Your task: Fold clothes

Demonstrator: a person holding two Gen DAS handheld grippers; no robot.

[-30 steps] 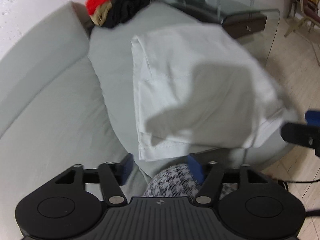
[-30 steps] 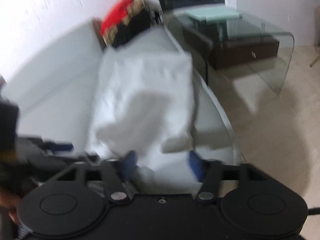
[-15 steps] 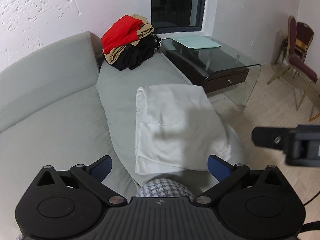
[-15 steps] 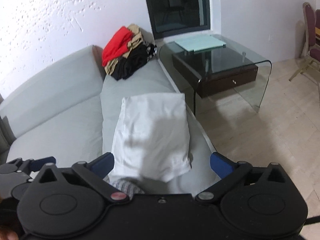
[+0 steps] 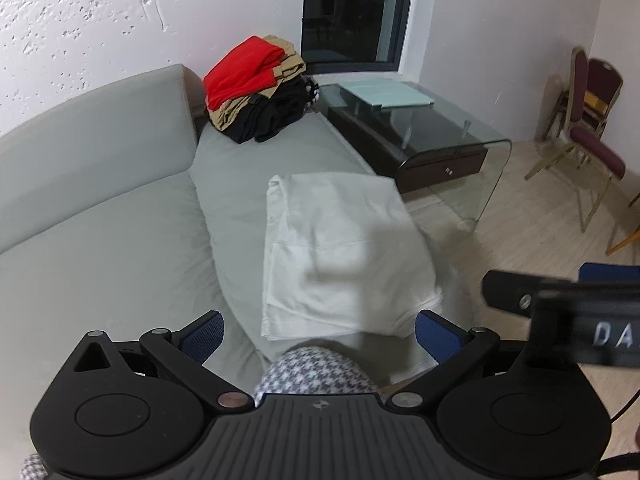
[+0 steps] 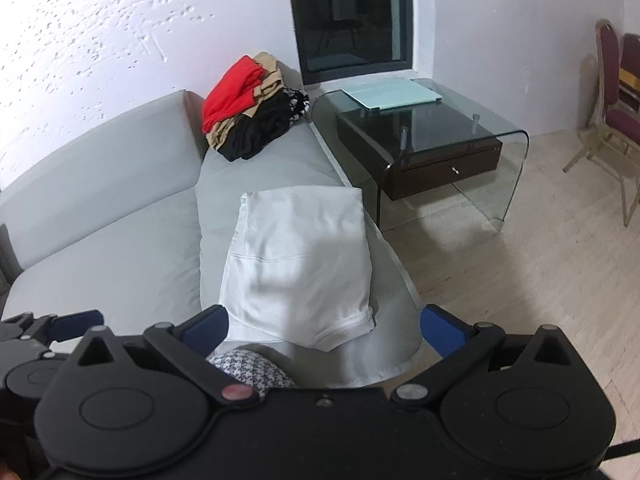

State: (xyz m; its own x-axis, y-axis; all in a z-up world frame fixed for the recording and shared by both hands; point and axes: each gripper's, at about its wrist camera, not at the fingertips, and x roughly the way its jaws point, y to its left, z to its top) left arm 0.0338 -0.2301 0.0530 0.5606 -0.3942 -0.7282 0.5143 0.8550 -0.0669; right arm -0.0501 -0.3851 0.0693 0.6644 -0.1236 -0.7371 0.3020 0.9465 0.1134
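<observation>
I log: white folded garment [image 5: 340,252] on sofa [image 5: 100,240], long axis running away; left gripper [image 5: 318,332], right gripper [image 6: 324,330] both spread, empty, equally near.

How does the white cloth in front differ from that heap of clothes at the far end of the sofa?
The white cloth is one pale piece, folded flat into a neat rectangle; the heap is several garments, red, tan and black, piled up. The cloth lies near the grippers, the heap far off by the wall. Both rest on the grey sofa.
</observation>
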